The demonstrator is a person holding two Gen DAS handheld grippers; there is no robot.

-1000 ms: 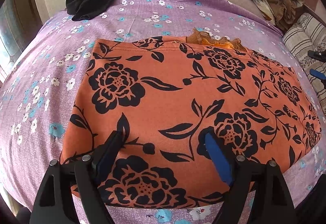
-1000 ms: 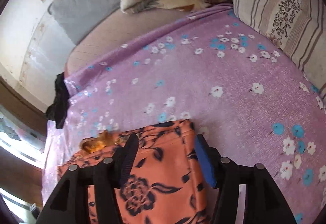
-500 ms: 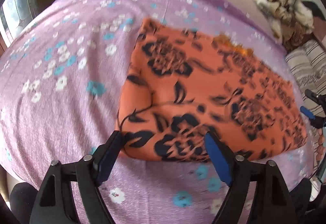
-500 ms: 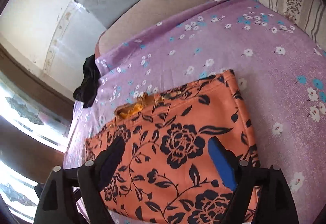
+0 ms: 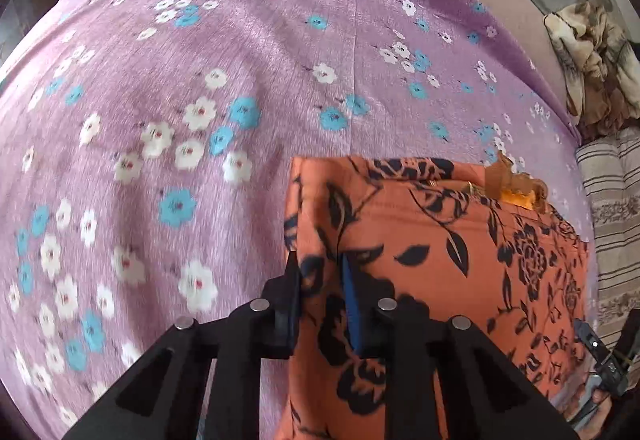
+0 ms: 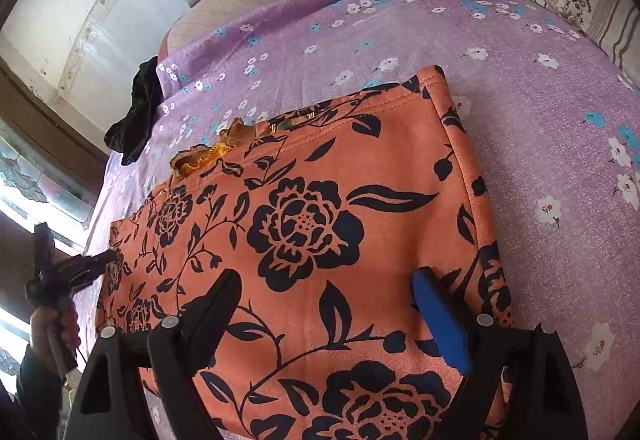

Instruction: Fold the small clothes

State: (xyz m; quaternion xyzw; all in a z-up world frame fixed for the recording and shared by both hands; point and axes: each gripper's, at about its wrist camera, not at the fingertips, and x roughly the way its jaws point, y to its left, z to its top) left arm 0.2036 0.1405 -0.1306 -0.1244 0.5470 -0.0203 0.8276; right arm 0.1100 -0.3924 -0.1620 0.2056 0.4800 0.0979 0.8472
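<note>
1. The left gripper [image 5: 320,280] is closing on the orange floral garment [image 5: 440,260], pinching its left edge, likely for a fold.
2. The right gripper [image 6: 328,300] is hovering wide, empty, over the garment lying on the bed [image 6: 560,120].

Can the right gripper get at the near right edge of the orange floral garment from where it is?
Probably yes. The right gripper hangs open over the orange floral garment, whose right edge lies just beside its blue finger on bare bedsheet. The left gripper is closing on the opposite edge, well clear.
</note>
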